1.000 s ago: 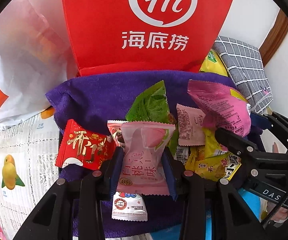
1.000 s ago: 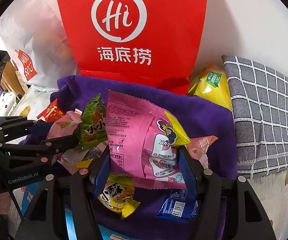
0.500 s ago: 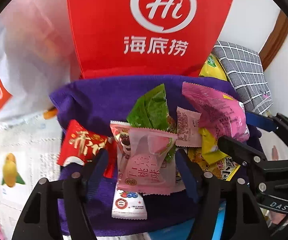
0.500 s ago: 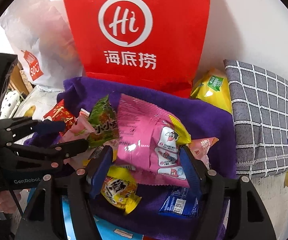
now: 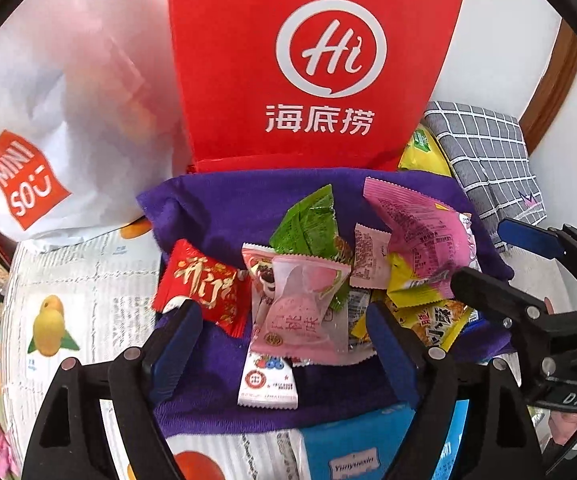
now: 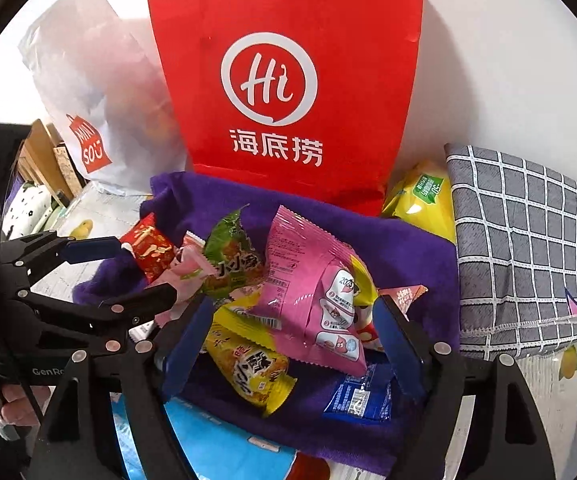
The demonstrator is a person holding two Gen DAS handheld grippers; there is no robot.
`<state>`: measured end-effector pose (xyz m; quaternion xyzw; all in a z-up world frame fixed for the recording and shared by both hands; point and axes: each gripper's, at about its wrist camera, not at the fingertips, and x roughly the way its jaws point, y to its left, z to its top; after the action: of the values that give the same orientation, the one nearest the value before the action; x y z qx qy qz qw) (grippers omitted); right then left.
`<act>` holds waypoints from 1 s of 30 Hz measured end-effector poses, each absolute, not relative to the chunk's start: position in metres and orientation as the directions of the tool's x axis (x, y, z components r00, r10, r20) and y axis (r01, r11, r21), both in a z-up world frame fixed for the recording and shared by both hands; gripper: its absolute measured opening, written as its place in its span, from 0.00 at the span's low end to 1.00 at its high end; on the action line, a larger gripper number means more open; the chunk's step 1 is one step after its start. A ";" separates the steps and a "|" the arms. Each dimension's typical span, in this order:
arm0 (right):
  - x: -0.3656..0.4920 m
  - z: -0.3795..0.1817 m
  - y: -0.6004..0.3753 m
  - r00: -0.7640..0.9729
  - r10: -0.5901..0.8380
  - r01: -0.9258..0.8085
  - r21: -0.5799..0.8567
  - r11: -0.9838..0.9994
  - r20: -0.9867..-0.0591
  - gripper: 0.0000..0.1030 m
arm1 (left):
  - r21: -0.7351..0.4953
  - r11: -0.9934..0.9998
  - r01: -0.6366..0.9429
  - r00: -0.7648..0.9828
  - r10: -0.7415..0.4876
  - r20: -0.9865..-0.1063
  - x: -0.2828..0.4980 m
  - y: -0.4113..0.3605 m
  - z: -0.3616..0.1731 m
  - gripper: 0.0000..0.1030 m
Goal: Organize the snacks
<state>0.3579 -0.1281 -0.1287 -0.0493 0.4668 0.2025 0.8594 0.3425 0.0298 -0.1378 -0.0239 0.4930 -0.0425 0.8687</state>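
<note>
A pile of snack packets lies on a purple towel (image 5: 216, 208) (image 6: 408, 248). A pale pink peach candy packet (image 5: 304, 312) sits at the pile's front, just ahead of my open, empty left gripper (image 5: 284, 344). A large pink snack bag (image 6: 312, 292) (image 5: 420, 236) leans in the pile between the fingers of my open right gripper (image 6: 292, 344), which no longer grips it. Around them lie a green packet (image 5: 308, 224), a red packet (image 5: 204, 288), a yellow packet (image 6: 248, 368), a blue packet (image 6: 360, 396) and a small white packet (image 5: 268, 384).
A tall red paper bag (image 5: 316, 60) (image 6: 288, 80) stands behind the towel. A white Miniso bag (image 5: 48, 120) is at the left. A folded grey checked cloth (image 6: 528, 256) and a yellow pack (image 6: 420, 200) lie at the right. A blue box (image 5: 368, 448) sits at the front.
Both grippers opened and drew back. The left one let go of the pale pink candy packet; the right one let go of the large pink bag, which now rests in the pile.
</note>
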 end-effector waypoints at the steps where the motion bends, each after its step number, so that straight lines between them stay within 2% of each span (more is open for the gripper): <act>1: 0.358 -0.128 -0.128 0.478 0.300 -0.389 0.108 0.915 -0.826 0.79 | -0.084 0.995 0.047 0.510 -0.096 -0.855 0.340 0.030 -0.137 0.81; 5: 0.356 -0.126 -0.129 0.479 0.264 -0.362 0.085 0.928 -0.837 0.79 | -0.060 0.997 0.038 0.528 -0.071 -0.846 0.326 0.032 -0.129 0.87; 9: 0.350 -0.117 -0.136 0.488 0.270 -0.329 0.111 0.938 -0.830 0.79 | -0.055 0.997 0.047 0.545 -0.072 -0.835 0.309 0.031 -0.119 0.88; 15: 0.321 -0.093 -0.142 0.539 0.236 -0.291 0.084 0.953 -0.809 0.79 | -0.066 0.996 0.051 0.570 -0.084 -0.818 0.286 0.026 -0.105 0.88; 21: 0.278 -0.071 -0.156 0.564 0.209 -0.236 0.087 0.968 -0.798 0.79 | -0.171 0.982 0.074 0.586 -0.182 -0.790 0.251 0.029 -0.086 0.88; 24: 0.248 -0.063 -0.160 0.589 0.159 -0.197 0.049 0.979 -0.793 0.81 | -0.123 0.990 0.066 0.620 -0.137 -0.772 0.227 0.027 -0.071 0.88; 26: 0.232 -0.059 -0.162 0.597 0.127 -0.166 0.033 0.986 -0.792 0.84 | -0.120 0.990 0.068 0.653 -0.135 -0.745 0.208 0.027 -0.059 0.88; 30: 0.192 -0.046 -0.167 0.613 0.134 -0.144 0.056 0.988 -0.779 0.85 | -0.135 0.990 0.047 0.658 -0.132 -0.741 0.180 0.030 -0.046 0.88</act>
<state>0.1922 -0.1665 -0.0458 -0.0060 0.4333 0.0774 0.8979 0.1803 0.0299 -0.0456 -0.0518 0.4106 -0.0493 0.9090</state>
